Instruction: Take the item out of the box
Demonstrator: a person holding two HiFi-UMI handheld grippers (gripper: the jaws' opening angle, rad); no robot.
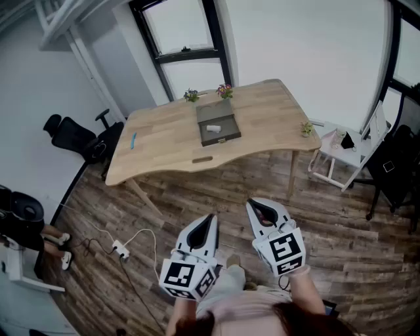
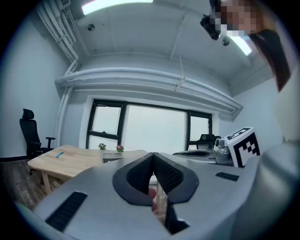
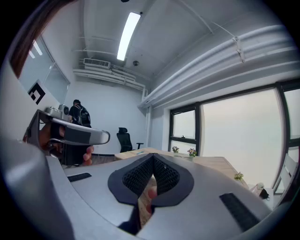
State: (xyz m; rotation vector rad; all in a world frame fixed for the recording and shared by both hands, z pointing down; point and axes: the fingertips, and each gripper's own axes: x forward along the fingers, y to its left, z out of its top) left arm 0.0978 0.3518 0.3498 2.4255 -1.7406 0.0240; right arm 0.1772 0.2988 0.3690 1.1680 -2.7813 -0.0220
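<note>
Cool, even daylight comes in through the tall windows (image 1: 178, 25), which burn out to flat white in all three views. In the head view the table (image 1: 164, 144) is softly lit and casts only a faint shadow on the wooden floor (image 1: 216, 190), and the box (image 1: 218, 123) on it shows little detail. Lit ceiling strips (image 2: 117, 4) glare overhead in both gripper views. Those two views are strongly fisheyed, with bowed lines and black corners, and the near dark fingers (image 2: 139, 176) look soft and out of focus.
</note>
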